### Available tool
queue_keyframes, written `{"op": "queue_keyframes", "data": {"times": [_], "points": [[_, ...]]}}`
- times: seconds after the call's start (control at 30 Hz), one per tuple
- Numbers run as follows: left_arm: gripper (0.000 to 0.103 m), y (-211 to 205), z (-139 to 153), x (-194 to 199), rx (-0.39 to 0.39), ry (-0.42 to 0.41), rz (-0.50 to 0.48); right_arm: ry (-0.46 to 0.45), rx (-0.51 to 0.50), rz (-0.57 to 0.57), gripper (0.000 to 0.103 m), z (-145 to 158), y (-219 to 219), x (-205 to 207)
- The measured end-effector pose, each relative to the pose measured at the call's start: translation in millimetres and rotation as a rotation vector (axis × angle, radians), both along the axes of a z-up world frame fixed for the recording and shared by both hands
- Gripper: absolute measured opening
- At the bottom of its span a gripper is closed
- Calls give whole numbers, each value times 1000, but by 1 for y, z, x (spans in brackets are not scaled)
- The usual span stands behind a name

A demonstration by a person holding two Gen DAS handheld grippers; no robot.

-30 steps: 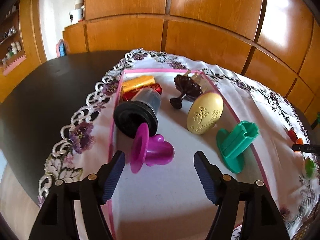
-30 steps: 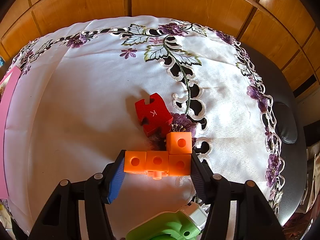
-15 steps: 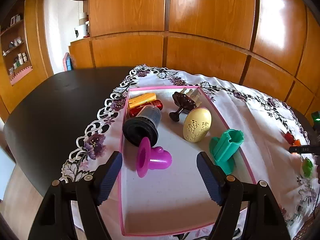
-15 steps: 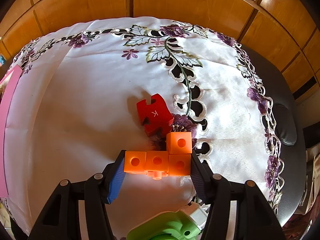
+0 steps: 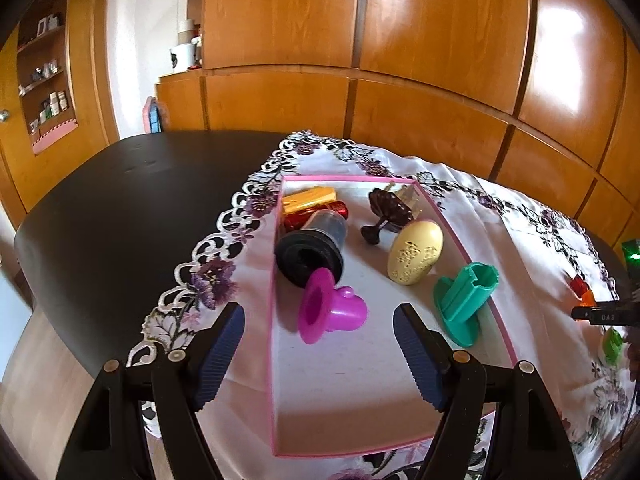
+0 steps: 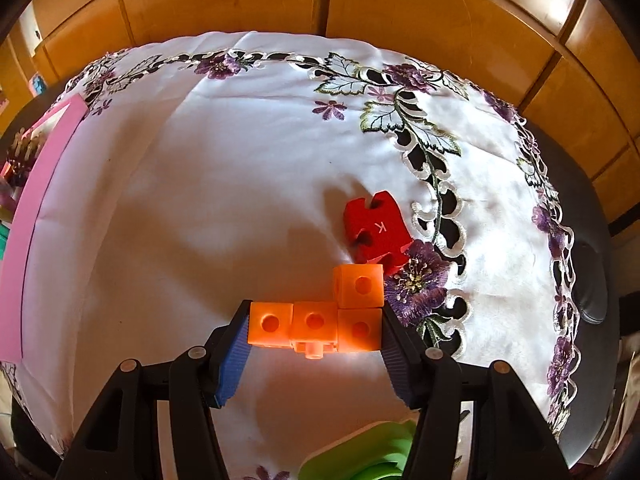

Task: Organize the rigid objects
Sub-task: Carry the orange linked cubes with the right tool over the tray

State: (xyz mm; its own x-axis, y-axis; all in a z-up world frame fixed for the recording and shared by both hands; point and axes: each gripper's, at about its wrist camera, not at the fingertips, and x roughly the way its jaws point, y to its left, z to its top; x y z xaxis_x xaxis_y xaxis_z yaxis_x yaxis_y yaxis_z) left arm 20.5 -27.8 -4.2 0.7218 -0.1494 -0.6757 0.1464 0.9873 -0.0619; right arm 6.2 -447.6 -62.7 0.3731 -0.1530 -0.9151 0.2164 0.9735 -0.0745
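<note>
A dark bench (image 5: 120, 208) carries an embroidered tablecloth (image 6: 240, 168) and a pink tray (image 5: 472, 256). The left gripper (image 5: 318, 354), jaws just widened and empty, hovers above a magenta cup (image 5: 332, 312). The right gripper (image 6: 314, 354) clamps linked orange cubes (image 6: 316, 322) beside a red puzzle piece (image 6: 378, 232).

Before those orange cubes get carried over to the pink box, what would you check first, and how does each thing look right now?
1. Right gripper pads pressing both ends of the orange cube piece: ok.
2. Red K block clear of the cubes: cannot tell, it sits very close.
3. Left gripper empty: ok, its jaws have just been opening with nothing between them.
4. Bare floor in the pink box: ok, near end.
5. Green piece below the right gripper clear: cannot tell.
</note>
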Motion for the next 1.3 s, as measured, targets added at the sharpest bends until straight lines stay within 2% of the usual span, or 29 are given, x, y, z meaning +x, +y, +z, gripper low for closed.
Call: {"op": "queue_keyframes", "data": {"times": [0.2,0.43,0.6,0.73,0.93,1.17,1.3], "points": [[77,24,0,0,-16,-1,60,-84,15,68,60,18,23,0],[77,49,-4,-1,-26,6,126,-184,81,191,60,45,80,0],[77,58,-6,-1,-41,14,147,-277,148,361,60,76,146,0],[77,59,-6,-3,-51,14,146,-318,191,514,60,91,203,0],[77,65,-6,-5,-59,13,149,-307,210,641,60,88,263,3],[77,75,-9,-4,-71,22,170,-251,211,685,60,71,296,16],[77,75,-9,-4,-77,26,167,-200,175,711,60,57,313,28]]}}
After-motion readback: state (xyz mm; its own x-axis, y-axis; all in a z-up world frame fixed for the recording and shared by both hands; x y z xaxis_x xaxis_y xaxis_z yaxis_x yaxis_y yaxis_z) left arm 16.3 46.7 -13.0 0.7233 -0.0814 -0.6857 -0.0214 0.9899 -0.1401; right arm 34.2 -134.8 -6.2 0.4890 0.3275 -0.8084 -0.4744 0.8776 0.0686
